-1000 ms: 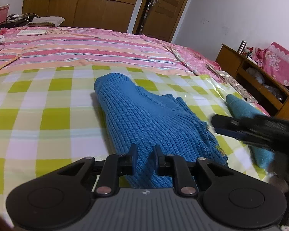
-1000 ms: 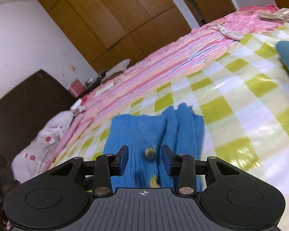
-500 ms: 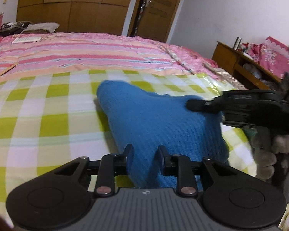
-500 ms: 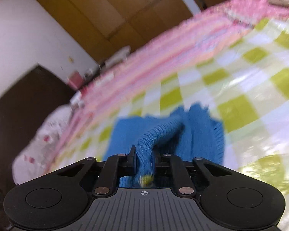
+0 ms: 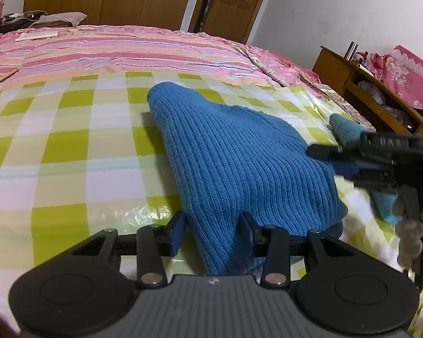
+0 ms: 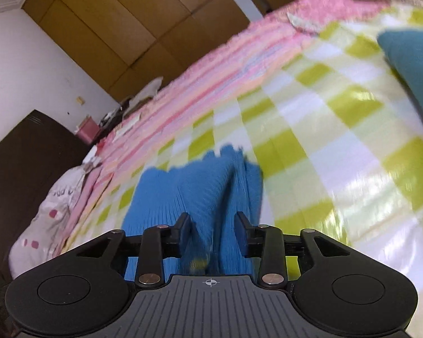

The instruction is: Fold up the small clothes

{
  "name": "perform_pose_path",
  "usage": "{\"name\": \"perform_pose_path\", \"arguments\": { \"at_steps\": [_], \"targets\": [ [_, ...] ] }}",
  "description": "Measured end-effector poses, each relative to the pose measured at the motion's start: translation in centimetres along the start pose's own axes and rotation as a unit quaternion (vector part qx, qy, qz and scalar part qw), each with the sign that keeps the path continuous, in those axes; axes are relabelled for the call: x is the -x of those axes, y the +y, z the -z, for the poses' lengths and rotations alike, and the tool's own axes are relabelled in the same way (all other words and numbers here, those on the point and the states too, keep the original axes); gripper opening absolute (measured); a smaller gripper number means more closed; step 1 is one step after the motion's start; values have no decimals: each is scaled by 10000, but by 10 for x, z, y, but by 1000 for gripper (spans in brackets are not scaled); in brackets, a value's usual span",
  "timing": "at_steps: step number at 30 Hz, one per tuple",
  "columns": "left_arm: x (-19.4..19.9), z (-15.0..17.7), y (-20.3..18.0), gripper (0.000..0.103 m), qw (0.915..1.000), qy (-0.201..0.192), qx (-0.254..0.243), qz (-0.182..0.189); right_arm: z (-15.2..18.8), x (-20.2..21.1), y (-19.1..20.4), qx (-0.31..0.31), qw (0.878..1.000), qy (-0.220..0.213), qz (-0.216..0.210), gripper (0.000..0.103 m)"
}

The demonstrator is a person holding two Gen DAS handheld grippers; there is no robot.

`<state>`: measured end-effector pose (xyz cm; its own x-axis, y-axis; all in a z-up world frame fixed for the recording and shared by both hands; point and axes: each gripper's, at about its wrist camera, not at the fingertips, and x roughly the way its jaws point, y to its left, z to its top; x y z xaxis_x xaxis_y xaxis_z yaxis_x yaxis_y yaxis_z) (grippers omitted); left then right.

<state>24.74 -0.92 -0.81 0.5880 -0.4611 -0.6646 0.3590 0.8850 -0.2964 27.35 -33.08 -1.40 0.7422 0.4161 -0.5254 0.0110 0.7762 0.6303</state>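
Both tools opening, L tool [image 5: 210,232] & R tool [image 6: 213,233] astride blue sweater [image 5: 239,163]

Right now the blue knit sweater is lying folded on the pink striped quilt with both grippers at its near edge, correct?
Not quite. The blue knit sweater lies on the green-and-white checked sheet, as the left wrist view shows; the pink striped quilt is farther back. The rest holds.

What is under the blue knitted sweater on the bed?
The blue knitted sweater lies on a green and white checked sheet, which shows all around it. Whatever sits directly beneath the folded knit is covered, so nothing more can be told.
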Motion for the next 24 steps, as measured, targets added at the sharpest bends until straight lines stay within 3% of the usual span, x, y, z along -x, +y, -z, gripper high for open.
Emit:
{"name": "perform_pose_path", "arguments": {
  "at_steps": [6,10,16,20,22,24],
  "targets": [
    [1,-2,-3,46,9999,26,-112,-52,2,3,-8,-403,9985,175,-331,37],
    [0,-2,-2,47,9999,59,-92,-56,3,11,-8,-254,9990,231,-288,41],
    [0,-2,-6,47,9997,89,-195,-123,11,14,-6,-318,9965,436,-640,41],
    [-2,-3,-8,47,9995,125,-243,-161,9,9,-8,-262,9976,427,-488,42],
    [-1,-3,-8,47,9994,116,-253,-180,7,0,-9,-430,9954,585,-622,41],
    [-1,-3,-8,47,9994,122,-269,-183,6,3,1,-220,9960,494,-714,41]
  ]
}}
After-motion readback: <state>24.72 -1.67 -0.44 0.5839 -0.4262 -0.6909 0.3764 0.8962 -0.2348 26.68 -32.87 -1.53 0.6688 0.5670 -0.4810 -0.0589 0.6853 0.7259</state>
